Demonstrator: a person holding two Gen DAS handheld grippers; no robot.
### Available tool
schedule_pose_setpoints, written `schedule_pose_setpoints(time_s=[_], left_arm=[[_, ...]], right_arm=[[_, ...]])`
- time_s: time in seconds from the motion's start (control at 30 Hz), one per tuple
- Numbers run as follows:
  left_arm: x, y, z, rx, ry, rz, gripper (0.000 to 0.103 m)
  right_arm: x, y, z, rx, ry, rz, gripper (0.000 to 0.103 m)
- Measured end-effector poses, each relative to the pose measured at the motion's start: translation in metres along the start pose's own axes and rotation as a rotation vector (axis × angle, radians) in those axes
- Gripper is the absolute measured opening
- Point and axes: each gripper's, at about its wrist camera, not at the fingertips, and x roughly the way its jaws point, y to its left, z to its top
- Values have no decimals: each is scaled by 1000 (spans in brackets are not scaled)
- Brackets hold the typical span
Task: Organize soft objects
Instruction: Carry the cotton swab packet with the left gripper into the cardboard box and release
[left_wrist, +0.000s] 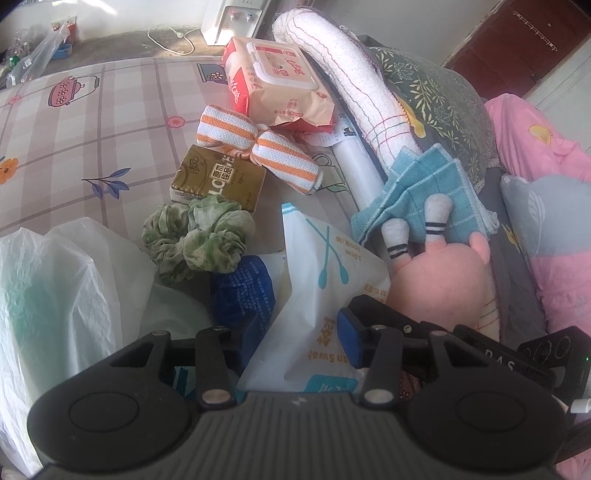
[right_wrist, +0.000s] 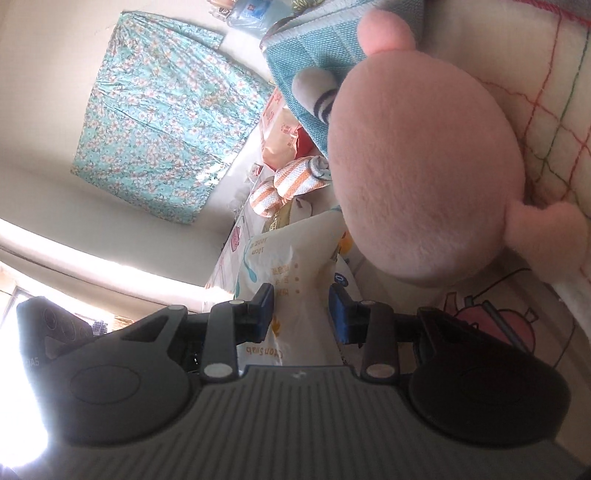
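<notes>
Two views, one cluttered bed. Left gripper (left_wrist: 295, 341) jaws part-spread astride cotton swab bag (left_wrist: 328, 266); whether pads press it, cannot tell. Pink plush toy (left_wrist: 443, 280) at 3 o'clock of bag, green scrunchie (left_wrist: 199, 236) at 10, striped towel roll (left_wrist: 258, 147) at 12. Right gripper (right_wrist: 301, 314) view, rolled sideways, adds floral curtain (right_wrist: 162, 125); jaws spread, bag (right_wrist: 295, 266) between, plush (right_wrist: 421, 166) at 1 o'clock.
</notes>
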Motion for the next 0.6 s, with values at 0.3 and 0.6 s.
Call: schedule_pose_setpoints(time_s=[0.3,0.6], left_arm=[[-19,-11,-6,16,-42,-7,30],[-85,-17,-25,20,-138,-70,30]], right_arm=[[-7,21,-1,-95,-47,-22,19],[-64,80,-19,-228,-87,-1,18]])
